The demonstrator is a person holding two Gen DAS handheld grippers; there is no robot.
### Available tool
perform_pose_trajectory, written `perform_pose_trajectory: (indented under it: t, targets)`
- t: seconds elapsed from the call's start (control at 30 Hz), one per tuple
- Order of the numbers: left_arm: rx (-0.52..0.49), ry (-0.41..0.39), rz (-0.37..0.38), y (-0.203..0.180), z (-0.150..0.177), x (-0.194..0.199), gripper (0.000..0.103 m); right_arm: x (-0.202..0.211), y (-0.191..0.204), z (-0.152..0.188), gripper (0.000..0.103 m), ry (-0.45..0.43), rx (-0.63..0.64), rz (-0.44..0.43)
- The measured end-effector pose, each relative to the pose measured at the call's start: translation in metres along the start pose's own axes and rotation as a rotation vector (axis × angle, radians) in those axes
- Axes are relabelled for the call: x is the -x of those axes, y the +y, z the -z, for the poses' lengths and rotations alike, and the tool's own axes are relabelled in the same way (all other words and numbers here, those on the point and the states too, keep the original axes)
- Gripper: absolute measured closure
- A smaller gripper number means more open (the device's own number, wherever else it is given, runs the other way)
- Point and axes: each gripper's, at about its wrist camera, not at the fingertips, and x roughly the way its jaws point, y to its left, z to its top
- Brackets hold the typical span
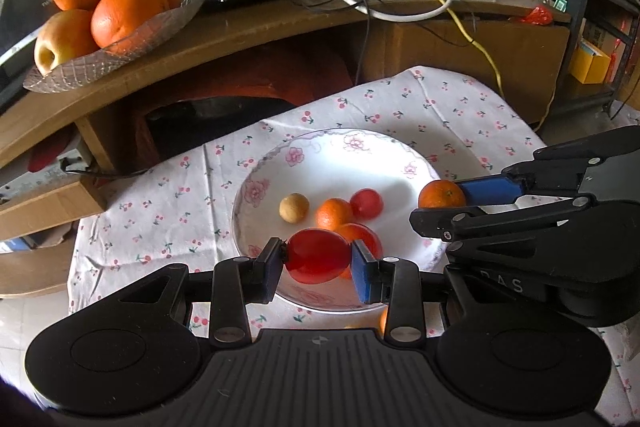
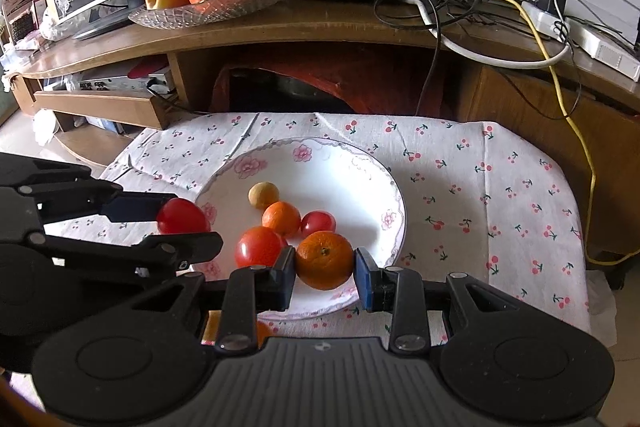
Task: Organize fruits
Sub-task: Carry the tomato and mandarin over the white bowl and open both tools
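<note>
Red tomato (image 1: 317,255) is clamped between left gripper (image 1: 318,261) jaws; mandarin (image 2: 325,259) is clamped by right gripper (image 2: 325,267), both above floral plate (image 2: 394,223).

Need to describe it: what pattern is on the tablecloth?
White tablecloth with small red cherries; right wrist view.

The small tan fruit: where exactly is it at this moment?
The small tan fruit lies in the white plate, at the far left of the loose fruits, just behind a small orange.

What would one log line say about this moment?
left tool: holds tomato | right tool: holds mandarin | both over plate
</note>
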Motion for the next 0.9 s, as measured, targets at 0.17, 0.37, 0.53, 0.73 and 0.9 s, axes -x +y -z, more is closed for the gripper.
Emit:
perform_pose_trajectory:
  t: [0.17,0.37,0.53,0.73,0.9]
  targets:
    - [0.010,0.005,0.000,0.004,-0.003,-0.009,0.060,-0.007,-0.002,-0.003,0.070,-0.001,0.000,0.003]
    - [0.012,0.024,0.000,0.005,-0.002,-0.019,0.059,-0.020,-0.004,-0.004,0.070,0.015,0.010,0.007]
    - [0.018,0.031,-0.002,0.006,-0.001,-0.023,0.059,-0.024,-0.004,-0.003,0.070,0.019,0.016,0.010]
    - [0.018,0.040,-0.006,0.005,0.001,-0.027,0.059,-0.026,-0.003,-0.002,0.070,0.025,0.026,0.015]
    - [0.018,0.048,-0.006,0.005,0.001,-0.028,0.059,-0.027,-0.002,-0.002,0.069,0.027,0.032,0.015]
